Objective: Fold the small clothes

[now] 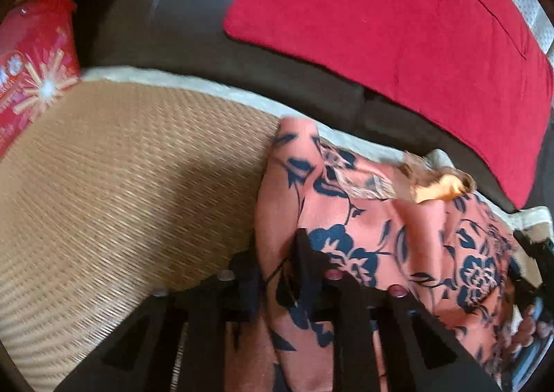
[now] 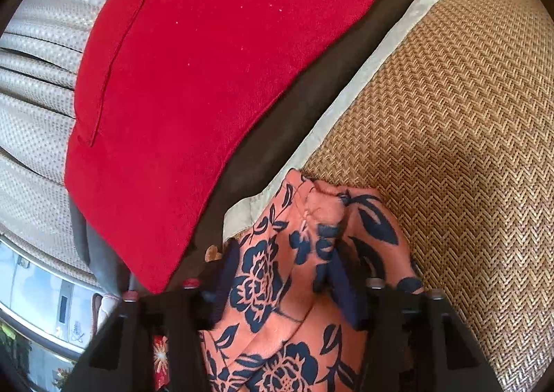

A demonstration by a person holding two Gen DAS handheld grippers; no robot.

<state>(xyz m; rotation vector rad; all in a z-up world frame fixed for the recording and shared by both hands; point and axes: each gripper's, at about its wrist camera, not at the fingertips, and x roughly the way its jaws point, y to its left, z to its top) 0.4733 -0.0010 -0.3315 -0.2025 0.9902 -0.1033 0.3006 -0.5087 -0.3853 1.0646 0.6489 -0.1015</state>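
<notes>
A small salmon-pink garment with dark blue flowers [image 1: 363,219] lies bunched on a woven straw mat [image 1: 121,167]. My left gripper [image 1: 277,274] is shut on a fold of its near edge, cloth pinched between the black fingers [image 1: 304,260]. In the right wrist view the same garment [image 2: 277,274] is gathered between my right gripper's [image 2: 284,274] fingers [image 2: 341,284], which are shut on it. A small orange tag or lining [image 1: 436,188] shows at the garment's far edge.
A red cushion [image 1: 398,46] rests on a dark sofa seat [image 1: 173,28] behind the mat; it also shows in the right wrist view [image 2: 207,80]. A red printed package [image 1: 34,70] lies at the mat's far left. The mat [image 2: 450,149] has a pale cloth border [image 2: 363,73].
</notes>
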